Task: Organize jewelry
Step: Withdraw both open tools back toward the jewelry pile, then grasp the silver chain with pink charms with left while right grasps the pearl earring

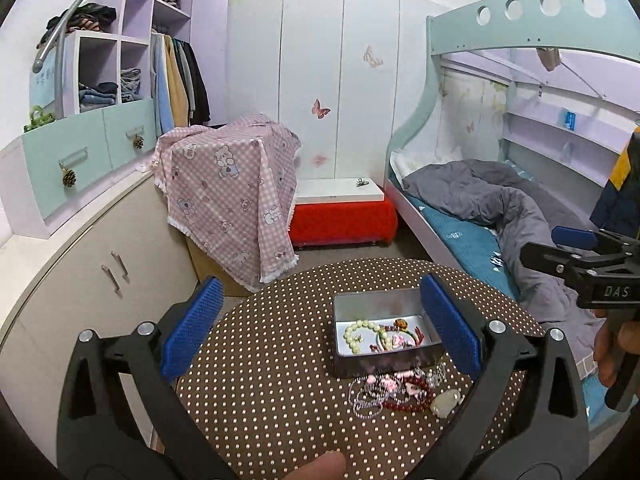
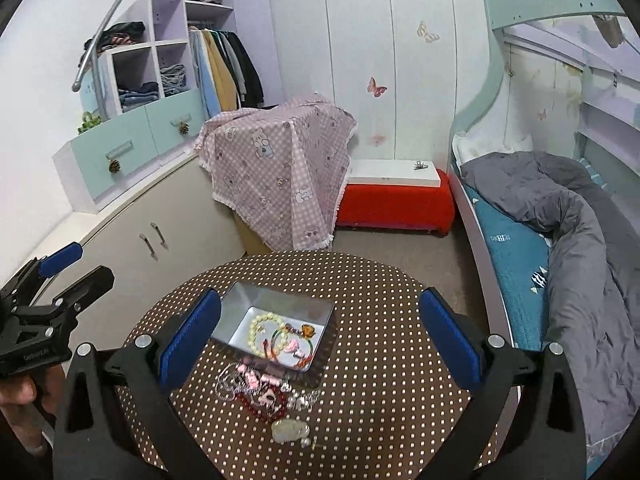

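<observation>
A grey metal tin (image 1: 352,304) (image 2: 240,300) stands on the round brown polka-dot table (image 1: 272,360) (image 2: 380,360). It holds a pale green bead bracelet (image 1: 354,334) (image 2: 258,330) and several colourful pieces. A loose pile of jewelry (image 1: 390,394) (image 2: 264,390) lies in front of the tin: silver chains, a dark red bead bracelet, pink charms and a pale stone pendant (image 1: 445,402) (image 2: 289,430). My left gripper (image 1: 320,324) is open and empty above the table. My right gripper (image 2: 320,336) is open and empty, above the pile.
A bed with a grey duvet (image 1: 500,208) (image 2: 560,216) lies on the right. A cabinet (image 1: 80,264) stands on the left. A pink checked cloth over a box (image 1: 232,192) and a red stool (image 1: 344,220) stand behind the table.
</observation>
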`<action>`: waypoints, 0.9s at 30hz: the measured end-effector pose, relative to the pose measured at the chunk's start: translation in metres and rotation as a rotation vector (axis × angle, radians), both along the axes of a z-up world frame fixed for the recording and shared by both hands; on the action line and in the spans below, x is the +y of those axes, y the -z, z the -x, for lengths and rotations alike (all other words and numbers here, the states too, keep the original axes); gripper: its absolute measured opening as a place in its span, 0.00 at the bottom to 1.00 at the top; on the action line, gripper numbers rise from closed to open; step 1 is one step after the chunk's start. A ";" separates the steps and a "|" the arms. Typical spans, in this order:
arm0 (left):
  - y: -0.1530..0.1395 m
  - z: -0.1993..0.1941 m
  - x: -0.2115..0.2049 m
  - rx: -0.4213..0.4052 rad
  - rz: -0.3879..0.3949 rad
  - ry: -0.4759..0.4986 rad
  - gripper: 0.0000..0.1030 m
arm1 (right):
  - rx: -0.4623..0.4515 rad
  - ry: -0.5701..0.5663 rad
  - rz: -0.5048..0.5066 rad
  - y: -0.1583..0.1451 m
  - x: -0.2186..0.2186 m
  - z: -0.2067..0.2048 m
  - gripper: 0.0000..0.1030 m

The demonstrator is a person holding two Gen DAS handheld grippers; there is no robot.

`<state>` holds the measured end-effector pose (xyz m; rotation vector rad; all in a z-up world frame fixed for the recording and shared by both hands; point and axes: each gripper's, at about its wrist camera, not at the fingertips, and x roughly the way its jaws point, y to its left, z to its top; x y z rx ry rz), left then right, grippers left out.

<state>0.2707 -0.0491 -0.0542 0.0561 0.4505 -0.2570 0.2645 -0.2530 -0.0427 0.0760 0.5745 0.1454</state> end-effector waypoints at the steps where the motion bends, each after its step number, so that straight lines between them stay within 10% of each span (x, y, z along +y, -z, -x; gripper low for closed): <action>1: 0.002 0.004 0.003 -0.001 0.007 0.000 0.94 | -0.002 0.000 0.002 0.003 0.000 0.006 0.92; 19: 0.082 0.042 0.019 0.108 0.024 -0.025 0.94 | 0.162 -0.075 0.059 0.121 0.009 0.051 0.90; 27: 0.114 0.044 0.012 0.179 0.014 -0.011 0.94 | 0.273 -0.130 0.114 0.168 0.024 0.026 0.51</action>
